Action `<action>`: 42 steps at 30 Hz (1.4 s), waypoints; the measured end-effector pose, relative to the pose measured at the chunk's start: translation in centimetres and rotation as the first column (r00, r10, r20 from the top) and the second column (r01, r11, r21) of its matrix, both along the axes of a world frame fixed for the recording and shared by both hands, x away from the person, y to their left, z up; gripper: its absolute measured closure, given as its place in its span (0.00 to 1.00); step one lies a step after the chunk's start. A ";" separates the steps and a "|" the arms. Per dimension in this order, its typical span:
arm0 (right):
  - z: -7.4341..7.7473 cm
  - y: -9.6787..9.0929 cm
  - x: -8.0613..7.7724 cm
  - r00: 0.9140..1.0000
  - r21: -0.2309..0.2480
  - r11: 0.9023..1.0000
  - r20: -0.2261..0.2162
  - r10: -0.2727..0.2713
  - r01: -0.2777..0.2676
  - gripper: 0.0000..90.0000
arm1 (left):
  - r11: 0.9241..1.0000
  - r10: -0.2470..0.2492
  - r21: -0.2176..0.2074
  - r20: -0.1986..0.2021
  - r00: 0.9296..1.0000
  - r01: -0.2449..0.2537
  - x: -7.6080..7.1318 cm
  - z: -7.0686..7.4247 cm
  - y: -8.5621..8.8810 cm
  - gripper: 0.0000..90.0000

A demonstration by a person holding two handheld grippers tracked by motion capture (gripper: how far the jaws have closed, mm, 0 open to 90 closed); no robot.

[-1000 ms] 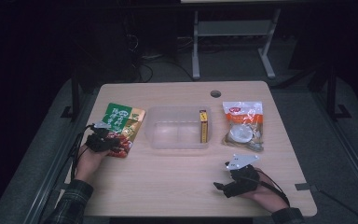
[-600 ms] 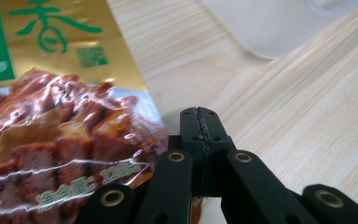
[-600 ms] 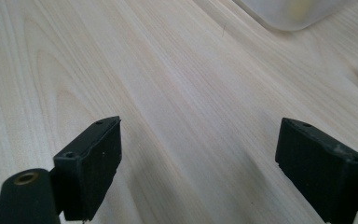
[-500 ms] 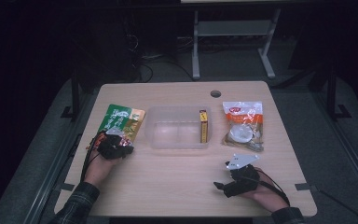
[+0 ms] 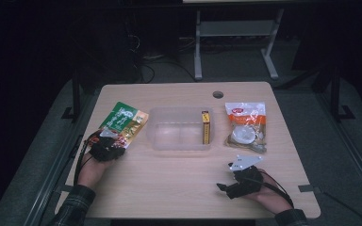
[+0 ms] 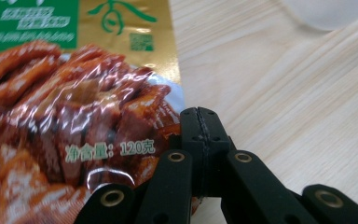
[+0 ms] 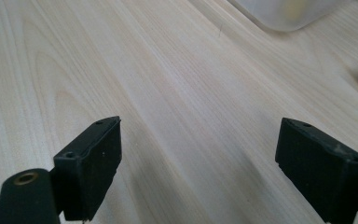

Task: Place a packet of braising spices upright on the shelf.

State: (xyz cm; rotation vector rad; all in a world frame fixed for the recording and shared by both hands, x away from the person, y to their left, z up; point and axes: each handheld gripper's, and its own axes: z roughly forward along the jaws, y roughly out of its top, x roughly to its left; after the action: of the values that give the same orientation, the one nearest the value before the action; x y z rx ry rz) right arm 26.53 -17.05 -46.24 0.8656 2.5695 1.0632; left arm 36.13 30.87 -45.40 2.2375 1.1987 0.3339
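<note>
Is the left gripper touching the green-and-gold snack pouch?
Touching: in the left gripper view, the left gripper has its fingers shut on the corner of the snack pouch.

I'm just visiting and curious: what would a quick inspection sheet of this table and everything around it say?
Surface: pale wooden table, round hole near the far edge.
Job's things: green-and-gold foil snack pouch lying flat at the left; clear plastic tub in the middle, a slim yellow box inside along its right wall.
Clutter: clear bag with a red top and a white round item, right of the tub.
Grippers: left gripper shut at the pouch's near corner; whether it pinches the foil is unclear. Right gripper open, resting over bare wood.
Cables: black cable trailing from the left gripper.
Surroundings: dark floor, grey metal stand behind the table.
</note>
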 end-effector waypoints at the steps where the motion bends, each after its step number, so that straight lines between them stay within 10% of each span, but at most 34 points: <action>1: 0.0 0.0 0.0 1.000 -0.003 1.000 -0.002 0.002 -0.002 0.15 | 1.000 0.000 -0.011 0.000 1.000 0.000 0.1 0.0 0.3 1.00; 7: 0.0 0.0 0.0 1.000 0.000 1.000 -0.002 -0.003 0.003 0.15 | 0.997 -0.013 -0.077 0.039 0.999 0.016 0.5 0.9 1.2 1.00; 15: -0.1 0.0 0.2 0.999 0.012 0.999 -0.005 -0.032 0.032 0.15 | 0.998 -0.002 -0.059 0.138 0.990 0.011 3.2 2.4 4.1 0.77; 26: -0.3 0.2 0.3 0.999 0.019 0.999 -0.013 -0.046 0.047 0.15 | 0.999 0.028 -0.024 0.157 0.987 -0.025 6.8 1.0 6.7 0.31; 42: -0.4 0.0 0.3 0.999 0.028 0.998 -0.021 -0.047 0.048 0.15 | 0.993 0.089 -0.092 0.145 0.985 -0.077 8.7 -1.7 8.8 0.13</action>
State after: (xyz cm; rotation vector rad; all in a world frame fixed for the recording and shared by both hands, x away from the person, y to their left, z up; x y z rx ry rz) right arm 26.84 -17.05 -46.60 0.9446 2.5427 1.0853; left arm 44.88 39.67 -47.10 2.0549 1.2056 0.4655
